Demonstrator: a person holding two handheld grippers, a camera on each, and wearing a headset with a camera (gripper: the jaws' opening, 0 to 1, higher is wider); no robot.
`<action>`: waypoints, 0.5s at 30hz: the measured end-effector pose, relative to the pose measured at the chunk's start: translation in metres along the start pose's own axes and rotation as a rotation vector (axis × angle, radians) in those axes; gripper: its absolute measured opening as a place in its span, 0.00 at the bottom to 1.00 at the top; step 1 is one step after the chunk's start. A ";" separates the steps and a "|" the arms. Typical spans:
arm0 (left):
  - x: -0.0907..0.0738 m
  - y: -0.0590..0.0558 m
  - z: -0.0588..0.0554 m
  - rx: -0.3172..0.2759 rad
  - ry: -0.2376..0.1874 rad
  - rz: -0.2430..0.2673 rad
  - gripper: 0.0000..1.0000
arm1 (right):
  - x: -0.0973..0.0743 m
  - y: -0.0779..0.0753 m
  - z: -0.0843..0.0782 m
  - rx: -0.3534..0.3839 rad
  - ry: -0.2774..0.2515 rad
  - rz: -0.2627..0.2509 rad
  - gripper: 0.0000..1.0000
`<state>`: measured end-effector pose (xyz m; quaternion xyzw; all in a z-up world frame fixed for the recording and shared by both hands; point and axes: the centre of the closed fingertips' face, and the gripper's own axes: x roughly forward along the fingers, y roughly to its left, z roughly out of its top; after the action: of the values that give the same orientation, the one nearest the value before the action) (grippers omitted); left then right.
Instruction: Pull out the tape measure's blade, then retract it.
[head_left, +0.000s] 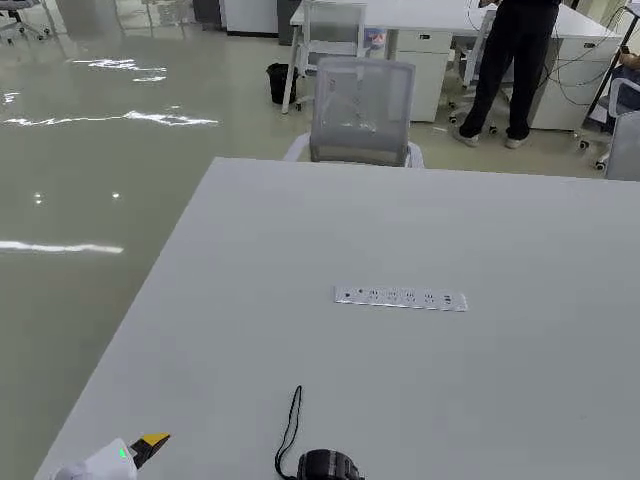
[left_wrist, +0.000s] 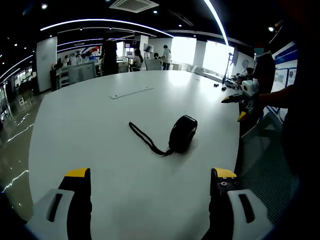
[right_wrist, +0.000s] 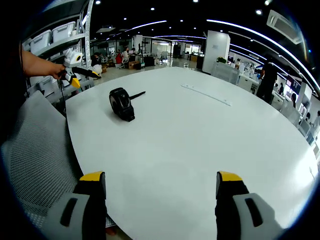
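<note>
My left gripper (left_wrist: 150, 174) with jaws wide apart, black tape measure (left_wrist: 183, 132) lying ahead on white table (left_wrist: 100, 125), my right gripper (right_wrist: 162, 176) likewise wide, well apart from it

Nothing is reading clearly at this moment. The flat white power strip (head_left: 401, 298) lying on the white table (head_left: 300, 230) is carrying small dark marks beside its sockets, but they are too small to make out. The blue-and-white wall boards (left_wrist: 280, 75) at the right of the left gripper view are bearing lines of print that are blurring beyond reading. The round black tape measure case (left_wrist: 182, 132) is presenting a dark side on which no brand or number is coming through.
</note>
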<state>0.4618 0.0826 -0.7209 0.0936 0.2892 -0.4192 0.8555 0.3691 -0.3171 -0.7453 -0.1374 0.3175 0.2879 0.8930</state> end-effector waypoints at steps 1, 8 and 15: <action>0.002 -0.001 0.003 0.006 0.000 -0.006 0.99 | 0.002 0.000 0.000 -0.002 -0.001 0.005 0.94; 0.020 -0.010 0.012 0.055 0.020 -0.052 0.97 | 0.014 0.001 0.011 -0.022 -0.002 0.028 0.94; 0.035 -0.018 0.020 0.120 0.058 -0.092 0.96 | 0.027 0.004 0.020 -0.042 -0.005 0.054 0.94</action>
<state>0.4736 0.0400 -0.7231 0.1432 0.2921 -0.4718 0.8195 0.3934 -0.2938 -0.7475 -0.1467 0.3126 0.3188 0.8827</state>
